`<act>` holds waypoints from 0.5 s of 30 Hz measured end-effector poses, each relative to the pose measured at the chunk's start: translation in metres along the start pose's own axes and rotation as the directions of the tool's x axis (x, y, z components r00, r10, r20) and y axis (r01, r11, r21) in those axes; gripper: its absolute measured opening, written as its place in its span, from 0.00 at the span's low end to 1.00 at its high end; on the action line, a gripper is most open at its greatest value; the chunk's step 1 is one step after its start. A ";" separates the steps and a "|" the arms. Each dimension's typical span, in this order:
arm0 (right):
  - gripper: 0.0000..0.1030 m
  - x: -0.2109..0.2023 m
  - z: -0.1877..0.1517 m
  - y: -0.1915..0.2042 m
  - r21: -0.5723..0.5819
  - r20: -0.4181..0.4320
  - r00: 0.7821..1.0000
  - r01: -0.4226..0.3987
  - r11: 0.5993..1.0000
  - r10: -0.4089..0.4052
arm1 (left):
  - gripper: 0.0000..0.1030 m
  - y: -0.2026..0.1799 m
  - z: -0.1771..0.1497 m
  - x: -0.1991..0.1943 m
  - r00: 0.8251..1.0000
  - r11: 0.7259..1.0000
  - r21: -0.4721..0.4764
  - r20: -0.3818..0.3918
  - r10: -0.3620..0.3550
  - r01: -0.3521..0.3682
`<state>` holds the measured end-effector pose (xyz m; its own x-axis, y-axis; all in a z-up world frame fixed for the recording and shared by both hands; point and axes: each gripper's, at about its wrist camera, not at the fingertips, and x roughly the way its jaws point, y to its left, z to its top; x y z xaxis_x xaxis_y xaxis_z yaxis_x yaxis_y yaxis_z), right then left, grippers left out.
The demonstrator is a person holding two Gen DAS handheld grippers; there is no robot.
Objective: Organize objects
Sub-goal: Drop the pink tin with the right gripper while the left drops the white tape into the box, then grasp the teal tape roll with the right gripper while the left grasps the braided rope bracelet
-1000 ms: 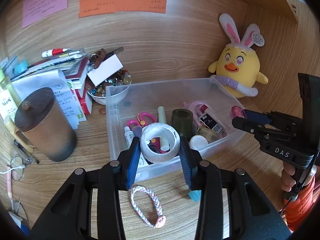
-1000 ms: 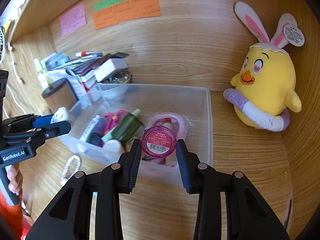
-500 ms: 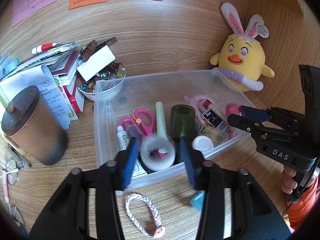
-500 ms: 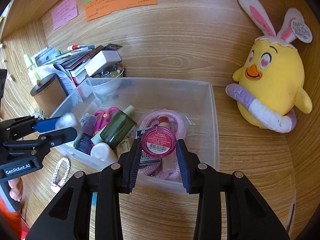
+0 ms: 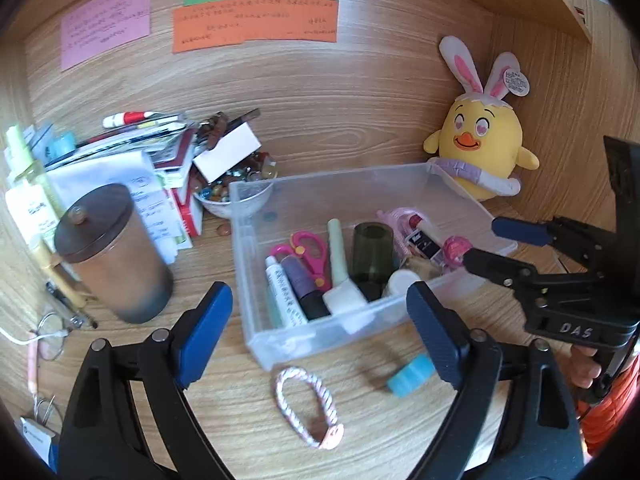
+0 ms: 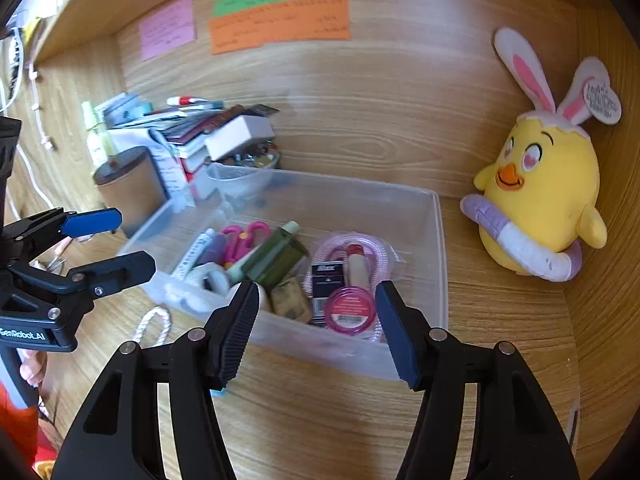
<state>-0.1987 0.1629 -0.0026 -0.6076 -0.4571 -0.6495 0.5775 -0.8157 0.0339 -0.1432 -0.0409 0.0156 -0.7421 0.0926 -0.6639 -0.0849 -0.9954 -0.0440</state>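
Two releases noted: white tape roll [image 5: 343,298] and pink jar [image 6: 351,310], earlier gripped, now lie at bin's [image 5: 320,338] front wall. Left gripper [image 5: 320,332] & right gripper [image 6: 316,328] opening, nothing between jaws; bracelet [image 5: 308,408] remains outside on desk.

Clear box [image 5: 460,184]. Pink scissors [image 5: 310,250]. Dark green bottle [image 5: 370,254]. Pink round tin [image 6: 351,310], barcode on top. Pink-white twisted band [image 5: 308,408]. Light blue block [image 5: 410,374]. Yellow chick toy [image 6: 540,200], pink-white ears. Brown cup [image 5: 116,256].
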 end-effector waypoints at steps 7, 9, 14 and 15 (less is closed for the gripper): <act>0.65 -0.018 -0.011 0.017 -0.050 0.015 0.999 -0.028 0.998 0.029 | 0.93 0.014 -0.027 -0.006 0.998 1.000 -0.018 -0.061 0.019 -0.021; 0.65 -0.020 -0.016 0.023 -0.061 0.010 0.999 -0.040 0.997 0.041 | 0.93 0.017 -0.036 -0.004 0.996 0.999 -0.022 -0.083 0.026 -0.027; 0.65 -0.017 -0.025 0.034 -0.075 -0.016 0.998 -0.068 0.995 0.067 | 0.93 0.024 -0.062 0.000 0.991 0.998 -0.049 -0.131 0.039 -0.046; 0.65 -0.015 -0.027 0.036 -0.072 -0.024 0.997 -0.079 0.994 0.077 | 0.93 0.024 -0.066 0.000 0.989 0.998 -0.051 -0.140 0.039 -0.046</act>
<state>-0.1544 0.1502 -0.0122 -0.5479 -0.5099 -0.6631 0.6611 -0.7497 0.0303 -0.1011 -0.0662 -0.0350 -0.6445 0.0499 -0.7630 -0.0168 -0.9985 -0.0512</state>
